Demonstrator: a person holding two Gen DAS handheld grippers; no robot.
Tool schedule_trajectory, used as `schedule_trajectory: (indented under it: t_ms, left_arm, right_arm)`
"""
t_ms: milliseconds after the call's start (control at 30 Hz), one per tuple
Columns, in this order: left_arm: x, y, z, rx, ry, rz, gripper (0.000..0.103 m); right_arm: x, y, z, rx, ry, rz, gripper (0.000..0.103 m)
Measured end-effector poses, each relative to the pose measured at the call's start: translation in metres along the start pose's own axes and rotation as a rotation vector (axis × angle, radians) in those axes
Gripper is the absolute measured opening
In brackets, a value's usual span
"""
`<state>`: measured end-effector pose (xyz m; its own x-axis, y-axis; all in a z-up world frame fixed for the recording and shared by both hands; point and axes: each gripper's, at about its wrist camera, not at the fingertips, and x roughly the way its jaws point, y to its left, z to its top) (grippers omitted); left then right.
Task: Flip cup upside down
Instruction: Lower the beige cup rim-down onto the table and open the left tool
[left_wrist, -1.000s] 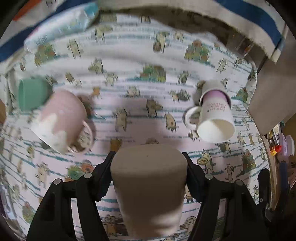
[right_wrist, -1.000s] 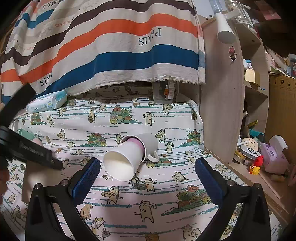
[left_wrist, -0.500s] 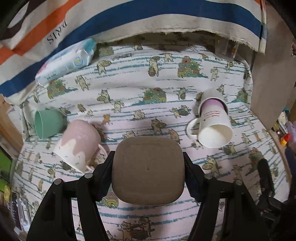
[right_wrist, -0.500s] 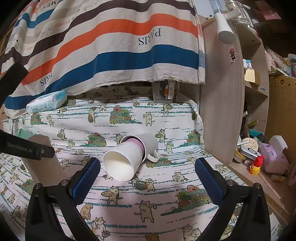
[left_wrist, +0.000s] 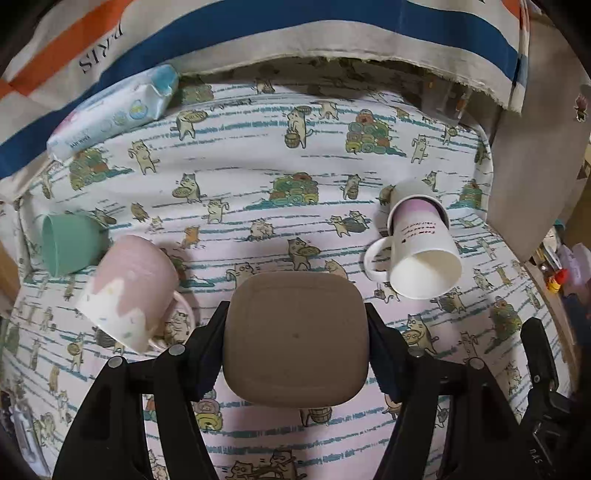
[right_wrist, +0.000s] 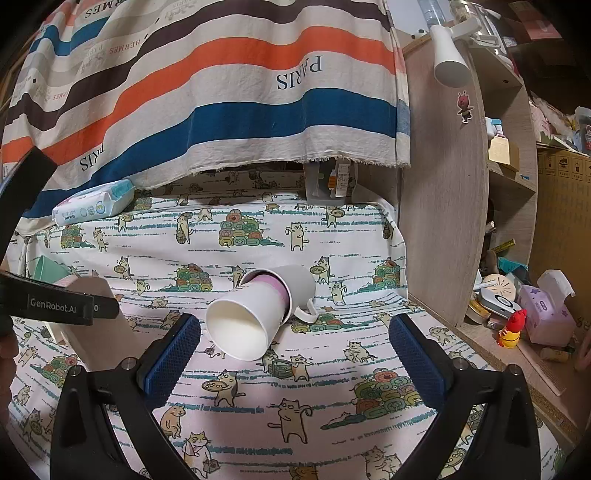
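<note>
My left gripper (left_wrist: 295, 343) is shut on a taupe square cup (left_wrist: 297, 339); its flat bottom faces the camera, held above the cat-print cloth (left_wrist: 258, 177). The same cup (right_wrist: 92, 325) shows at the left of the right wrist view, under the left gripper's black body. My right gripper (right_wrist: 295, 354) is open and empty, low over the cloth. Just beyond it a white paper cup (right_wrist: 247, 321) lies on its side, stuck into a grey mug (right_wrist: 299, 284); this pair also shows in the left wrist view (left_wrist: 421, 251).
A pink-and-white mug (left_wrist: 129, 288) and a mint green cup (left_wrist: 66, 243) lie at the left. A wet-wipes pack (left_wrist: 114, 114) lies at the back left. A striped cloth (right_wrist: 221, 92) hangs behind. A wooden shelf unit (right_wrist: 443, 184) with clutter stands at the right.
The left gripper has tilted with the taupe cup, so its side gave way to its flat bottom facing the camera, and the view shifted up the table. The right gripper has not moved.
</note>
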<state>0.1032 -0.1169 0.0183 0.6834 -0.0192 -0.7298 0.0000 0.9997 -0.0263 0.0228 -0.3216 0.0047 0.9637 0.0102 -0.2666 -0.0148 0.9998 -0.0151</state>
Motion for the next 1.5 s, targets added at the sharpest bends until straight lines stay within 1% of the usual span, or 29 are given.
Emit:
schedule_trajectory:
  t_ms: [100, 167, 200, 300, 433, 500, 633, 667, 700, 767, 900, 1000, 1067, 1133, 1233, 1300, 1400, 1500]
  left_arm:
    - [0.003, -0.004, -0.001, 0.038, -0.006, 0.036, 0.066]
    - [0.003, -0.003, -0.002, 0.045, -0.018, 0.024, 0.067]
    - [0.001, -0.002, -0.002, 0.047, -0.031, 0.014, 0.069]
    - [-0.013, 0.002, -0.003, 0.054, -0.118, -0.015, 0.079]
    - [-0.039, 0.003, -0.003, 0.089, -0.247, -0.030, 0.081]
    - [-0.052, 0.005, -0.004, 0.095, -0.314, -0.028, 0.085]
    - [-0.078, 0.021, -0.009, 0.063, -0.445, -0.039, 0.094]
    - [-0.082, 0.026, -0.010, 0.052, -0.469, -0.042, 0.099]
    - [-0.087, 0.032, -0.012, 0.040, -0.499, -0.044, 0.102]
    - [-0.098, 0.043, -0.019, 0.019, -0.561, -0.035, 0.103]
    - [-0.106, 0.059, -0.029, 0.026, -0.592, 0.000, 0.103]
    - [-0.112, 0.071, -0.044, 0.037, -0.648, 0.030, 0.103]
    - [-0.114, 0.078, -0.055, 0.046, -0.695, 0.019, 0.103]
    - [-0.113, 0.085, -0.063, 0.057, -0.705, 0.019, 0.103]
    - [-0.109, 0.092, -0.073, 0.079, -0.700, 0.057, 0.103]
    - [-0.106, 0.099, -0.078, 0.083, -0.689, 0.069, 0.103]
    - [-0.102, 0.112, -0.085, 0.055, -0.662, 0.046, 0.103]
    - [-0.096, 0.124, -0.090, 0.014, -0.652, 0.042, 0.103]
  right_arm:
    - [0.000, 0.000, 0.000, 0.000, 0.000, 0.000, 0.103]
    - [0.000, 0.000, 0.000, 0.000, 0.000, -0.001, 0.102]
    - [0.000, 0.000, 0.000, 0.000, 0.000, -0.001, 0.102]
    - [0.000, 0.000, 0.000, 0.000, 0.000, 0.000, 0.102]
    - [0.000, 0.001, 0.000, 0.000, 0.000, -0.001, 0.103]
    - [0.000, 0.000, 0.000, 0.000, 0.000, -0.001, 0.102]
    - [0.001, 0.001, 0.000, 0.000, 0.001, -0.001, 0.102]
    - [0.001, 0.001, 0.000, 0.000, 0.001, -0.001, 0.102]
    - [0.001, 0.001, 0.000, 0.001, 0.001, -0.001, 0.103]
    - [0.001, 0.001, 0.000, 0.000, 0.001, -0.001, 0.103]
    - [0.001, 0.001, 0.000, 0.000, 0.001, -0.002, 0.103]
    - [0.001, 0.001, 0.000, 0.000, 0.002, -0.002, 0.103]
    - [0.001, 0.001, 0.000, 0.000, 0.002, -0.002, 0.103]
    - [0.001, 0.001, 0.000, 0.000, 0.002, -0.004, 0.102]
    - [0.001, 0.001, -0.001, 0.000, 0.004, -0.006, 0.102]
    - [0.001, 0.001, -0.001, 0.000, 0.004, -0.006, 0.102]
    - [0.002, 0.001, 0.000, 0.000, 0.004, -0.006, 0.102]
    - [0.002, 0.001, -0.001, -0.001, 0.008, -0.011, 0.102]
